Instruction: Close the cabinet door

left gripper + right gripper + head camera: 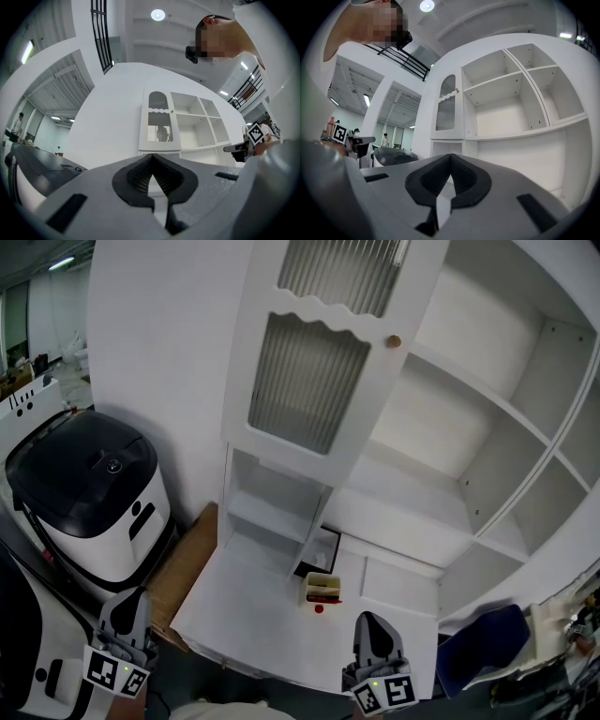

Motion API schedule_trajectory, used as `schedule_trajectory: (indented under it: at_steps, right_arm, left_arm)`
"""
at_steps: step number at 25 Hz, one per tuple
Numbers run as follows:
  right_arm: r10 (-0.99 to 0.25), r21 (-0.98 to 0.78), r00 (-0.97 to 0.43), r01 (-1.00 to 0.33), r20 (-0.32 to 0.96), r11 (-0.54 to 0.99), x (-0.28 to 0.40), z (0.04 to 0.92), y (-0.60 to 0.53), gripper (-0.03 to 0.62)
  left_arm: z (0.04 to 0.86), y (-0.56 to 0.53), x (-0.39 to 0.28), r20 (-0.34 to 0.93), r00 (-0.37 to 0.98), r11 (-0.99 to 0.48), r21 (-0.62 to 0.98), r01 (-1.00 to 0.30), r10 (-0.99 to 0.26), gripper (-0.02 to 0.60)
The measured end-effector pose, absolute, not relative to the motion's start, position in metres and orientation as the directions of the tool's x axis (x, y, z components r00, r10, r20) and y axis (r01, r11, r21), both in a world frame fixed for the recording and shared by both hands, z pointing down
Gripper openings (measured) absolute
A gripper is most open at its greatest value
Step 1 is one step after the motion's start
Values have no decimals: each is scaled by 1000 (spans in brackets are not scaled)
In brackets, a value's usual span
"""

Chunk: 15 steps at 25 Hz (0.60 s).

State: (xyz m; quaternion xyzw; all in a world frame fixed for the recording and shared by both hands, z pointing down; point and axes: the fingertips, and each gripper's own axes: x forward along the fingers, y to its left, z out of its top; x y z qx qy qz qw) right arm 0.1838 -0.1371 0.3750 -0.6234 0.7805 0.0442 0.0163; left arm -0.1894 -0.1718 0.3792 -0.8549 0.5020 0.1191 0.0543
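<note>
While both claws hang low at the near edge of the white counter (246, 607), I read the left claw (127, 600) as fully closed, its ribbed pads pressed tip to tip with nothing between them. The right claw (369, 618) looks the same in its own view: pads meeting at the tips and nothing gripped. The cabinet door (314, 352) stands open, well ahead of and above both claws and touched by neither. It is a white door with two ribbed glass panels, swung out so that it sits up and to the left of the right claw and up and to the right of the left claw. Its small round knob (395, 340) is on the edge facing the open shelves (487, 404), which rise bare beyond and to the right of the right claw. Just ahead of the right claw and slightly to its left, a small box (322, 588) sits on the counter with a red dot (319, 608) on the near side of it. Beyond the left claw and to its left stands a white appliance with a black lid (86, 474), with a brown board (185, 563) between it and the counter.
</note>
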Motion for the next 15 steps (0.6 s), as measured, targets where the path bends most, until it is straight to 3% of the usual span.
schedule_trajectory:
  at_steps: [15]
  right_arm:
    - [-962, 38, -256, -967, -100, 253, 176, 375, -140, -3]
  left_arm:
    - [377, -162, -192, -260, 441, -463, 26, -886, -859, 6]
